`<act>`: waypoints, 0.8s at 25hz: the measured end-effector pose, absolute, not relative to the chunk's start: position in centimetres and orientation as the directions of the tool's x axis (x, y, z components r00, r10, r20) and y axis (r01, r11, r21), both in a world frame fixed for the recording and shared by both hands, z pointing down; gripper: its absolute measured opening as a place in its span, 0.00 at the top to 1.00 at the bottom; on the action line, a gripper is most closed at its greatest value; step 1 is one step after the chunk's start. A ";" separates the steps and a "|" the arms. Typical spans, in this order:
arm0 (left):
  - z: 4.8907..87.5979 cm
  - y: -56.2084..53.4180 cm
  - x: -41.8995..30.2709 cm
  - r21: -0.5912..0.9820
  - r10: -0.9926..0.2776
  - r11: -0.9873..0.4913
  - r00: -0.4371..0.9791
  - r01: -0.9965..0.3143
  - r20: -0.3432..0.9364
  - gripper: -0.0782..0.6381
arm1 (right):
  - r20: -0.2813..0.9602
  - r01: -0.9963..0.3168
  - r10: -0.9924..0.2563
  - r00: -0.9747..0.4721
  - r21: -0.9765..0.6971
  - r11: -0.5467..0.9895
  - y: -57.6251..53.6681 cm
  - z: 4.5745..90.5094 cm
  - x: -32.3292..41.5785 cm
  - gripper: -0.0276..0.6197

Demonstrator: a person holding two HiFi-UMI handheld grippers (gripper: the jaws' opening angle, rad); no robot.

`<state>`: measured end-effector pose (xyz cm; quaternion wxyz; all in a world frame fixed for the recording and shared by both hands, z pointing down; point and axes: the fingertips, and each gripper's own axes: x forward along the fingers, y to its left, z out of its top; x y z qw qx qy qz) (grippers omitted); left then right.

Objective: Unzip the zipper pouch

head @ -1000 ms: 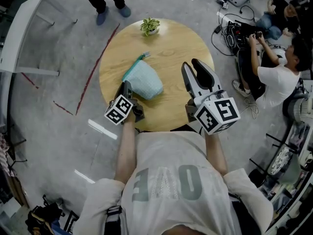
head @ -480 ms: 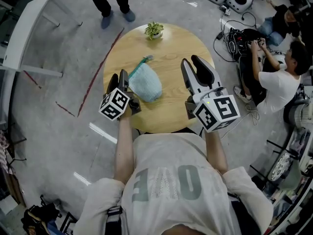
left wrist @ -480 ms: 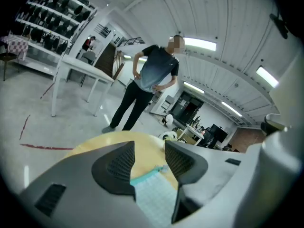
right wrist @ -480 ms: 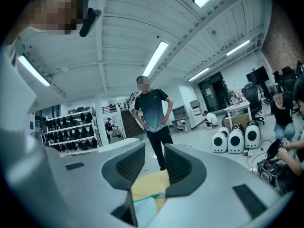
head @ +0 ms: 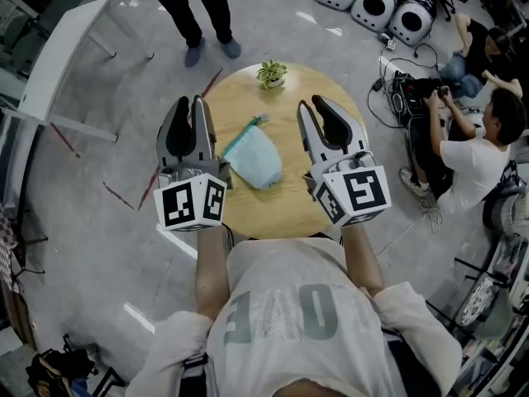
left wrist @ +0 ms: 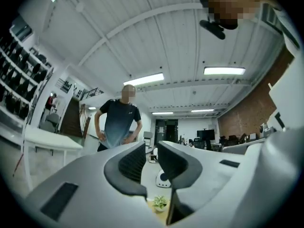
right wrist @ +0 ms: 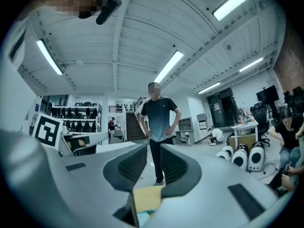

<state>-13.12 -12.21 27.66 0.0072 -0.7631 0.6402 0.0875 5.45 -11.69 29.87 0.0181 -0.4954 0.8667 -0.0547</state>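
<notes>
the zipper pouch [head: 253, 160] lies loose on the desk [head: 277, 209] between the left gripper [head: 186, 102] and right gripper [head: 314, 103] held above it, whose jaws have just narrowed to half open on nothing, so a tug on its zip unpinned would likely just drag it.

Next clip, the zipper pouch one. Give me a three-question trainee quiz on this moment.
1. True or false: the pouch hangs from the left gripper.
2. What stands at the round table's far edge? A) potted plant B) mug C) bottle
3. What does the right gripper hold?
Key: 1 false, it lies on the table; 2 A; 3 nothing. Both grippers' jaws have just been closing, yet stand apart, empty.
</notes>
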 end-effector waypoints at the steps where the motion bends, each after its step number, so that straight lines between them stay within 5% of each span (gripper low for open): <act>1: 26.5 -11.6 -12.9 0.070 -0.972 -0.179 0.165 -0.981 -0.166 0.77 | 0.012 -0.856 -0.860 -0.510 -0.106 0.506 -11.7 29.5 5.2 0.82; 9: 24.2 -8.6 -11.2 -0.078 -0.959 -0.165 0.178 -0.983 -0.221 0.85 | -0.016 -0.865 -0.867 -0.498 -0.071 0.497 -11.4 28.8 4.1 0.90; 20: 25.2 -8.2 -10.9 -0.076 -0.962 -0.174 0.186 -0.982 -0.202 0.85 | -0.004 -0.870 -0.871 -0.491 -0.043 0.491 -10.8 29.2 3.7 0.91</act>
